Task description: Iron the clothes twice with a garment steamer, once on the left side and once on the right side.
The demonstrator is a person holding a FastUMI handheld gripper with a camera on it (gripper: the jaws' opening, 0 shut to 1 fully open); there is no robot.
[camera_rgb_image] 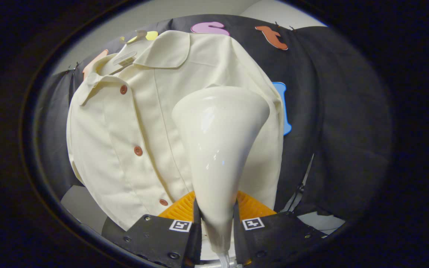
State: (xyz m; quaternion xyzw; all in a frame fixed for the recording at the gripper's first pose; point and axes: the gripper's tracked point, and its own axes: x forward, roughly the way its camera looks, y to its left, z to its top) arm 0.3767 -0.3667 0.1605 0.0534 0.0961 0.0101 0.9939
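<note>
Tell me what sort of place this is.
Likely a staged ironing booth: a cream shirt hangs against a black cloth wall, and the gripper is shut on a white garment steamer.

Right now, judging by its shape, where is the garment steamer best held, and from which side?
By the slim neck at its base, as the claw holds it now: both fingers press on that narrow part from either side, coming from behind. The garment steamer flares into a wide, glossy head toward the cream shirt, which looks too broad and slippery to clamp.
</note>
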